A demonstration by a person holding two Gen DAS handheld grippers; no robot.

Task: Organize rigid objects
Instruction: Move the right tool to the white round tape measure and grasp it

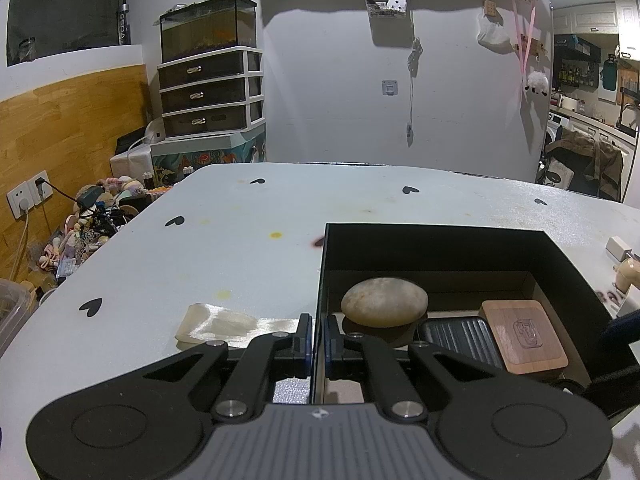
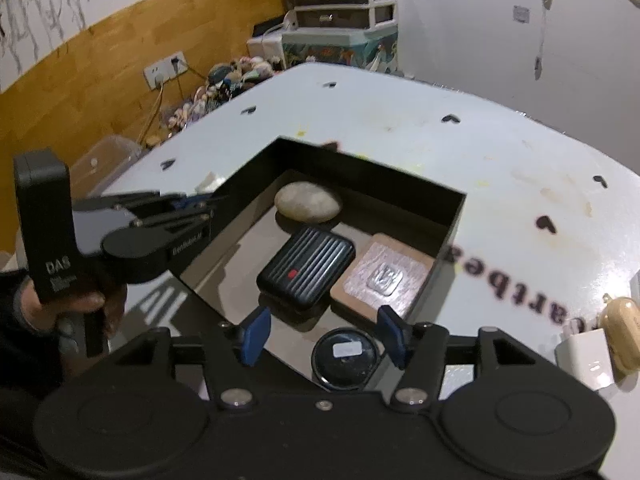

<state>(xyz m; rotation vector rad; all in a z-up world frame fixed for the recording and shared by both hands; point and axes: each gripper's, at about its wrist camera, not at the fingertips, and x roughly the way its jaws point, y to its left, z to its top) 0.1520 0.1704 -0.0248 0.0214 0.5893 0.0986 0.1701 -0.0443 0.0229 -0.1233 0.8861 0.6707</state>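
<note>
- My left tongs (image 1: 316,344) are pinched tight on the thin left wall of the black box (image 1: 436,232), with one pad on each side of it. That keeps the box from sliding.
- In the box, the smooth stone (image 2: 308,201) sits at about 11 o'clock. It looks heavy, hard and maybe slippery, so I would grab it across its short, narrow sides.
- The black ribbed case (image 2: 306,270) lies in the middle. It looks stiff, and the ribs should help my pads hold on.
- The wooden block (image 2: 384,276) lies at 3 o'clock, touching the case. It looks hard and flat, so I would take it by its edges.
- My right tongs (image 2: 323,335) are about half open and hold nothing. The round black tin (image 2: 344,360) sits just below them at 6 o'clock.
- Out on the table (image 2: 500,152), at 4 o'clock, a white plug (image 2: 584,356) and a small tan case (image 2: 622,332) wait. They look light.
</note>
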